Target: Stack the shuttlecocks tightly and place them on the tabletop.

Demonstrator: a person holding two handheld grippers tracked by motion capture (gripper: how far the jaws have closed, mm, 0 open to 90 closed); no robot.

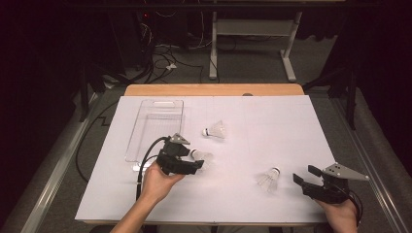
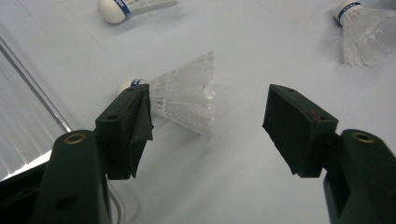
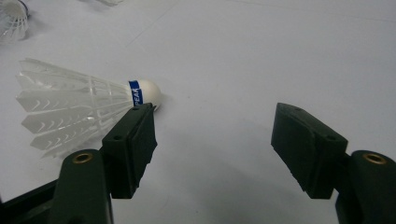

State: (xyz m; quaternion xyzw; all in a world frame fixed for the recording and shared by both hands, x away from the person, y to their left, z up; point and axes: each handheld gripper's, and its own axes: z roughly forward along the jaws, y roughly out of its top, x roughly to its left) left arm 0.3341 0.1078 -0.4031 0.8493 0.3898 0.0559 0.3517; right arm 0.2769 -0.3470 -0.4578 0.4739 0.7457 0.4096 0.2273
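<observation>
Table (image 1: 291,126): bears all items listed.
Tray (image 1: 145,127): left part of the table, running from near the far edge toward the person.
Far shuttlecock (image 1: 214,130): on the table, just right of the tray, lying on its side.
Middle shuttlecock (image 1: 200,156): nearer the person than the far one, right of the tray's near end, between the jaws of the left gripper (image 1: 194,164).
Right shuttlecock (image 1: 268,178): well right of the middle one, just left of the right gripper (image 1: 305,175).

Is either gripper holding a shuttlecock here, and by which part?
No. Left gripper and right gripper are open; the white feather shuttlecock lies unclamped.
</observation>
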